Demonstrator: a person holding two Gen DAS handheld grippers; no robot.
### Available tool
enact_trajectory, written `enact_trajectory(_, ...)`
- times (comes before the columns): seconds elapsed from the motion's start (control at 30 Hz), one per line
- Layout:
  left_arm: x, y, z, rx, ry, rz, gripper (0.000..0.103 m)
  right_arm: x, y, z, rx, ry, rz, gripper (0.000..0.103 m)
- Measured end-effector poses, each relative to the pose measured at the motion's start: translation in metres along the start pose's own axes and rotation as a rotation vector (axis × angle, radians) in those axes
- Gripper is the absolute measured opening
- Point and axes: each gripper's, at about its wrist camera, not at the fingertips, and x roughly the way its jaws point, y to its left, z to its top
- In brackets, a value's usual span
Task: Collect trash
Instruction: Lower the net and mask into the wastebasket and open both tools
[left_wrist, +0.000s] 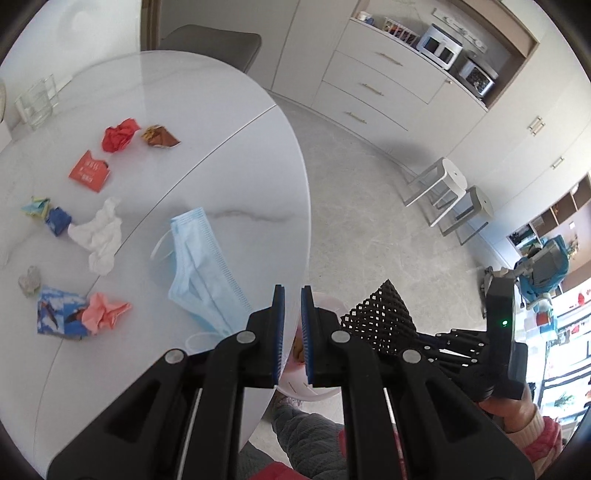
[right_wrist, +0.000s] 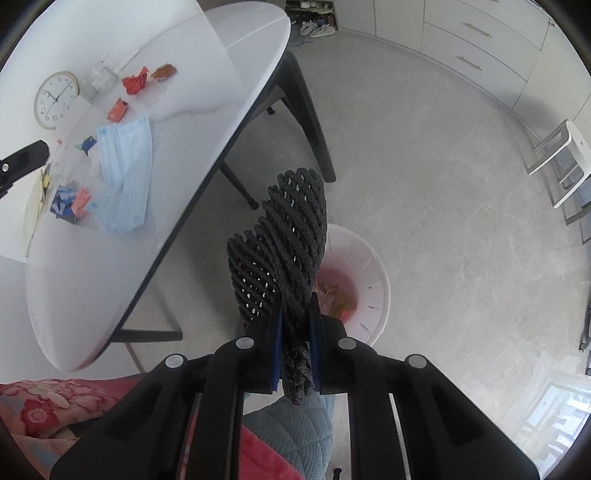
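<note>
Your right gripper (right_wrist: 295, 332) is clamped on the black foam net (right_wrist: 284, 236), hanging over the pink bin (right_wrist: 373, 291) for the drop; left gripper (left_wrist: 293, 332) is nearly shut and empty; mask (left_wrist: 201, 258) and paper scraps wait on the table (left_wrist: 229, 122).

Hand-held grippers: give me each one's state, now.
Left hand-held gripper: closed, holding nothing.
Right hand-held gripper: closed on the black mesh, above the bin.
</note>
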Motion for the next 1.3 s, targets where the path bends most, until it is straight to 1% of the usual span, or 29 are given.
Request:
enact_trajectory(0.13, -0.005, 0.013, -0.006, -0.035, -0.009, 0.041, 0.009, 0.015, 0.004, -0.003, -0.012, 0.03, 0.008, 0.013)
enact_trajectory(0.27, 0.005, 0.036, -0.007, -0.074, 0.006, 0.121, 0.009, 0.018, 0.012, -0.005, -0.034, 0.035, 0.018, 0.013)
enact_trajectory(0.33, 0.017, 0.049, -0.005, -0.09, 0.025, 0.146, 0.021, 0.016, 0.015, -0.004, -0.04, 0.033, 0.017, 0.013)
enact_trajectory(0.37, 0.024, 0.056, -0.003, -0.097, 0.033, 0.171, 0.039, 0.015, 0.016, -0.004, -0.042, 0.032, 0.018, 0.013)
enact_trajectory(0.4, 0.028, 0.06, -0.001, -0.101, 0.026, 0.195, 0.056, 0.014, 0.017, -0.005, -0.043, 0.031, 0.017, 0.013)
enact_trajectory(0.47, 0.039, 0.066, 0.004, -0.087, 0.005, 0.238, 0.066, 0.012, 0.016, -0.006, -0.044, 0.031, 0.013, 0.013)
enact_trajectory(0.5, 0.046, 0.067, 0.008, -0.069, 0.012, 0.241, 0.073, 0.012, 0.016, -0.006, -0.043, 0.032, 0.012, 0.013)
enact_trajectory(0.53, 0.052, 0.068, 0.01, -0.057, 0.02, 0.244, 0.075, 0.011, 0.017, -0.005, -0.04, 0.032, 0.01, 0.013)
enact_trajectory(0.6, 0.07, 0.069, 0.015, -0.029, 0.043, 0.258, 0.076, 0.012, 0.019, -0.003, -0.036, 0.035, 0.007, 0.013)
enact_trajectory(0.7, 0.094, 0.071, 0.023, -0.025, 0.086, 0.261, 0.075, 0.011, 0.02, -0.002, -0.03, 0.037, -0.002, 0.013)
enact_trajectory(0.73, 0.1, 0.073, 0.024, -0.033, 0.097, 0.262, 0.073, 0.011, 0.02, -0.001, -0.028, 0.037, -0.004, 0.013)
enact_trajectory(0.77, 0.105, 0.075, 0.026, -0.043, 0.11, 0.252, 0.059, 0.01, 0.02, -0.001, -0.025, 0.036, -0.006, 0.013)
enact_trajectory(0.8, 0.11, 0.076, 0.027, -0.052, 0.127, 0.233, 0.038, 0.01, 0.02, -0.001, -0.022, 0.035, -0.008, 0.013)
enact_trajectory(0.83, 0.114, 0.077, 0.028, -0.059, 0.148, 0.217, 0.026, 0.009, 0.02, -0.001, -0.019, 0.034, -0.01, 0.013)
enact_trajectory(0.87, 0.117, 0.079, 0.029, -0.065, 0.164, 0.199, 0.008, 0.009, 0.019, -0.001, -0.014, 0.033, -0.011, 0.013)
enact_trajectory(1.0, 0.105, 0.072, 0.025, -0.047, 0.139, 0.183, 0.007, 0.008, 0.015, -0.003, 0.004, 0.028, -0.012, 0.013)
enact_trajectory(1.07, 0.092, 0.064, 0.023, -0.044, 0.126, 0.159, 0.007, 0.009, 0.012, -0.004, 0.013, 0.028, -0.011, 0.013)
enact_trajectory(1.23, 0.05, 0.034, 0.013, -0.056, 0.092, 0.039, 0.007, 0.008, 0.003, -0.006, 0.026, 0.027, -0.008, 0.013)
enact_trajectory(1.27, 0.041, 0.023, 0.009, -0.054, 0.088, -0.002, 0.007, 0.008, 0.001, -0.006, 0.029, 0.027, -0.008, 0.013)
enact_trajectory(1.3, 0.037, 0.012, 0.006, -0.05, 0.087, -0.02, 0.007, 0.009, -0.001, -0.006, 0.031, 0.028, -0.008, 0.013)
